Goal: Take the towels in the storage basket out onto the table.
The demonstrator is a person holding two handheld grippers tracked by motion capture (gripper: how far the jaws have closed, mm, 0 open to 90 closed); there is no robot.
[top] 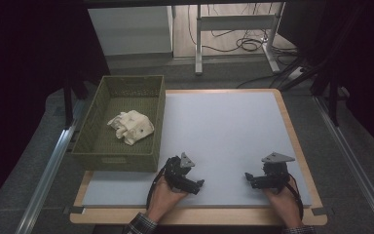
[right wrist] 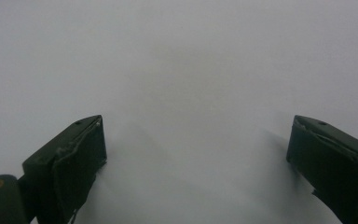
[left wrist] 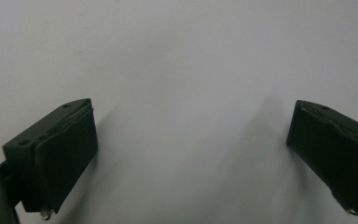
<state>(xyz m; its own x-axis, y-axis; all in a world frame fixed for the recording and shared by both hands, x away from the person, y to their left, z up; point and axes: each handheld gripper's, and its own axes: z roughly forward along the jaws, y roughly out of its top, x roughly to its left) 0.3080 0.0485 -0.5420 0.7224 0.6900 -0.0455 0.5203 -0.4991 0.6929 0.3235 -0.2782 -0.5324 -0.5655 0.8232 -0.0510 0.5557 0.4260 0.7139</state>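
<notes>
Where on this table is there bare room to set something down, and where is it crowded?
The grey mat is bare from the green basket across to its right edge, and between the left gripper and right gripper, both open at the near edge. The far left is taken by the basket, where a white cloth bundle lies, with bare floor toward its far end.
</notes>
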